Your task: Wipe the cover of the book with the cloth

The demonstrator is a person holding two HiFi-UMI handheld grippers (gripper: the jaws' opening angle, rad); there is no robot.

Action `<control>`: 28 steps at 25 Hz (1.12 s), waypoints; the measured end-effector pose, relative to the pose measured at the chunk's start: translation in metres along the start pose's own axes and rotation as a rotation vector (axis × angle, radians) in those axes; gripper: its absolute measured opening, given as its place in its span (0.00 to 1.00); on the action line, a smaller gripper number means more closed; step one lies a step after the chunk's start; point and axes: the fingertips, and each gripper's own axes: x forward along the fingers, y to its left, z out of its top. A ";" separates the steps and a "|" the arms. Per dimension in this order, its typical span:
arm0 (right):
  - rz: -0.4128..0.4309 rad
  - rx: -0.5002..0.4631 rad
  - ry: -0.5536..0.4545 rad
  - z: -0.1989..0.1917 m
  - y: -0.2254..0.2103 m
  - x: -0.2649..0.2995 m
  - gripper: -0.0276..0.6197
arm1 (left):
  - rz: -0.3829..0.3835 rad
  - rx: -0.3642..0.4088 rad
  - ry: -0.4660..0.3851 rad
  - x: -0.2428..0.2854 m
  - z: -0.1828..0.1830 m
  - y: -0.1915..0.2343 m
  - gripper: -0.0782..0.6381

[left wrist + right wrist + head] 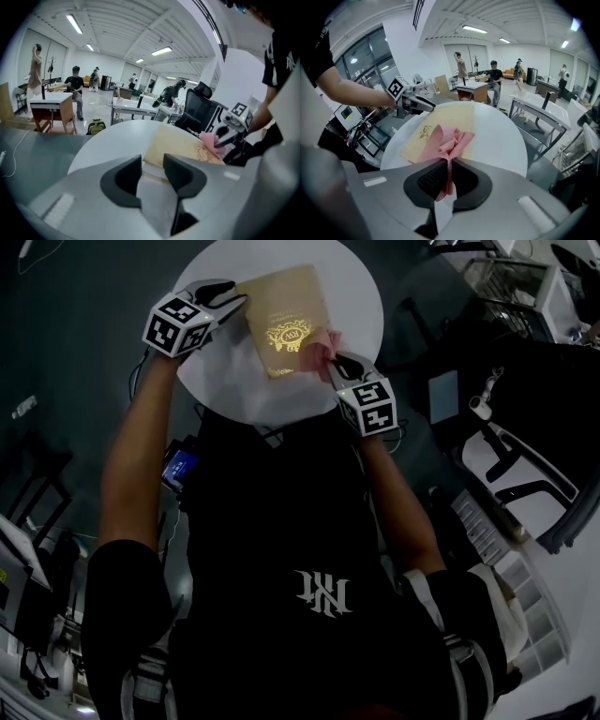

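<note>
Round table (361,296) — book (286,320) (tan cover)

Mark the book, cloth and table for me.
book (286,320): head view, middle of the tan cover.
cloth (454,139): right gripper view, bunched pink folds.
table (356,306): head view, bare white top right of the book.

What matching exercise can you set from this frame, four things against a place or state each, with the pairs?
Things:
1. tan flat book with a gold emblem
2. pink mesh cloth
3. left gripper
4. right gripper

Places or states:
A. jaws shut on fabric
B. jaws apart, at the book's edge
C. lying flat on the round white table
D. bunched up, resting on the book's cover

Pairs: 1-C, 2-D, 3-B, 4-A
</note>
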 end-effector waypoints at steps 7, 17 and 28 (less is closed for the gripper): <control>-0.026 -0.026 0.011 -0.008 -0.032 -0.008 0.07 | 0.049 0.048 0.032 -0.001 0.000 -0.001 0.32; -0.012 -0.061 -0.025 0.009 -0.062 -0.041 0.08 | 0.184 -0.045 -0.016 -0.011 0.006 -0.014 0.28; 0.190 -0.233 -0.549 0.194 -0.018 -0.161 0.08 | 0.305 0.110 -0.276 -0.117 0.150 -0.085 0.18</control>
